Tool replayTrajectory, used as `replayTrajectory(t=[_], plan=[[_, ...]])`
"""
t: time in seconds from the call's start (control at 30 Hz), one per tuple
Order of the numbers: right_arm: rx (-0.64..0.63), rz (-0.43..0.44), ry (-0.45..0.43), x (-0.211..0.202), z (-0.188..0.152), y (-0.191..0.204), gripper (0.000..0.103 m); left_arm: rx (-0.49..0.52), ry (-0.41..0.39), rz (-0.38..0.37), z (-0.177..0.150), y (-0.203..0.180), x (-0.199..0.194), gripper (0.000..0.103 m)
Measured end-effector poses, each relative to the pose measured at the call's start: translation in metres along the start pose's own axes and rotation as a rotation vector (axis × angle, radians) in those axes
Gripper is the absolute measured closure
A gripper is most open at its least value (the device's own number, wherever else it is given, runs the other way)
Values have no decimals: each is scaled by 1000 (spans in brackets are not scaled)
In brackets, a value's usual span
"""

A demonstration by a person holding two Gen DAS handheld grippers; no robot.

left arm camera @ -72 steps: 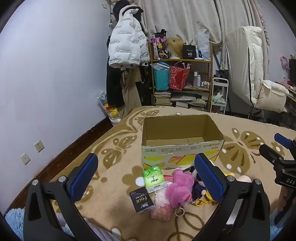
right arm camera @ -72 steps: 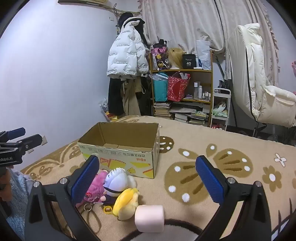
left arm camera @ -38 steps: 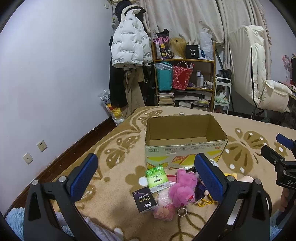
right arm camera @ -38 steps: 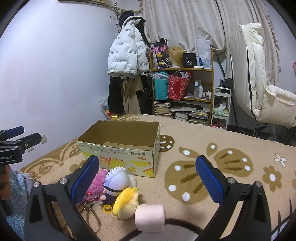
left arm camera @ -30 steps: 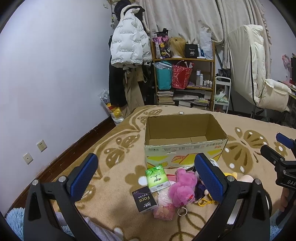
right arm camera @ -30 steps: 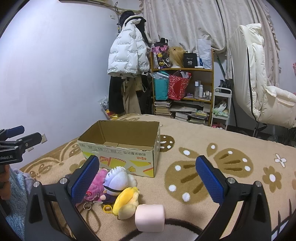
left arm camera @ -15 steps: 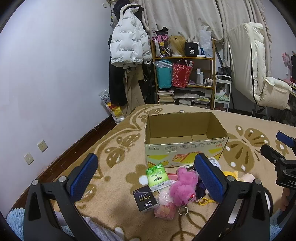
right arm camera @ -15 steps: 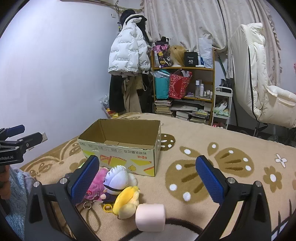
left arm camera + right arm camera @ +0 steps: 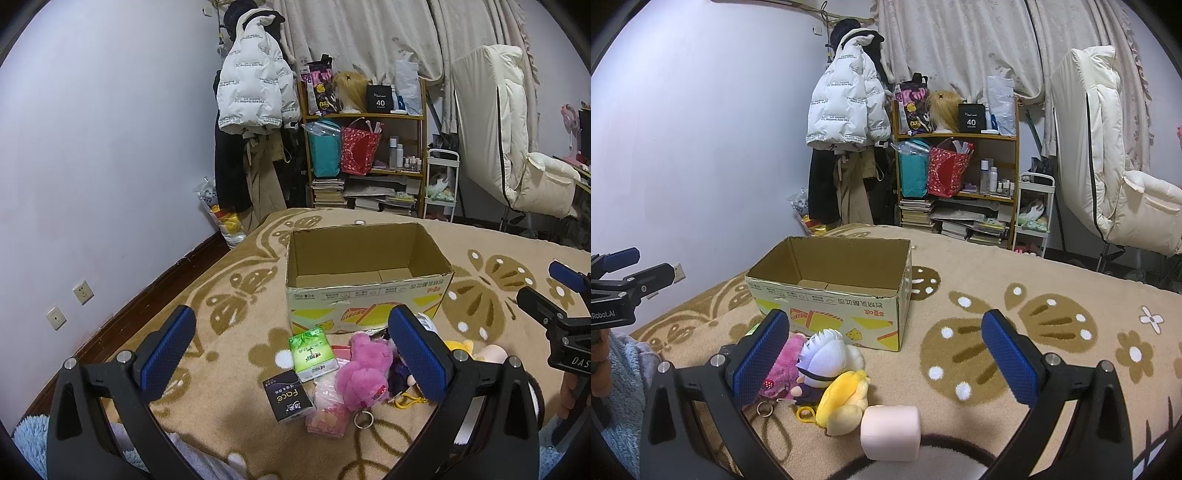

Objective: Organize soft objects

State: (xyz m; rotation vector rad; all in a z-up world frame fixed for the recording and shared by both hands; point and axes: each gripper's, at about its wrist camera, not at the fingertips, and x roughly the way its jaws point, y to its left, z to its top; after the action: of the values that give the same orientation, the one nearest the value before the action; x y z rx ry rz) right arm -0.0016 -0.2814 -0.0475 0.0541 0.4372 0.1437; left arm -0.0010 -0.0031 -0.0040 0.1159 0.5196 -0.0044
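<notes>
open brown cardboard box (image 9: 369,280) mid-blanket; pink plush toy (image 9: 364,374), green tissue pack (image 9: 313,350), pink foam cylinder (image 9: 890,432) before it; left gripper (image 9: 291,354), right gripper (image 9: 886,356) both spread wide, empty.

I see an open brown cardboard box (image 9: 365,280), upright and empty, beyond my spread jaws. Before it lie a fuzzy pink plush (image 9: 364,373), a white-haired doll (image 9: 822,360), a yellow plush (image 9: 844,402), a pale pink foam cylinder (image 9: 890,432) and a green tissue pack (image 9: 312,349).
</notes>
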Motion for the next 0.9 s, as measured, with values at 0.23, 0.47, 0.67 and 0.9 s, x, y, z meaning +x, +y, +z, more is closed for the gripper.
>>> replayTrajectory(t=[0.23, 0.47, 0.67, 0.9], plan=[[-1, -1, 1, 0, 0, 0, 0, 2, 2, 0, 0, 0, 1, 0], [-1, -1, 1, 0, 0, 0, 0, 3, 6, 0, 0, -1, 1, 0], [-1, 0, 1, 1, -1, 0, 0, 2, 7, 0, 0, 0, 1, 0], [-2, -1, 2, 1, 0, 0, 0, 2, 5, 1, 0, -1, 1, 0]])
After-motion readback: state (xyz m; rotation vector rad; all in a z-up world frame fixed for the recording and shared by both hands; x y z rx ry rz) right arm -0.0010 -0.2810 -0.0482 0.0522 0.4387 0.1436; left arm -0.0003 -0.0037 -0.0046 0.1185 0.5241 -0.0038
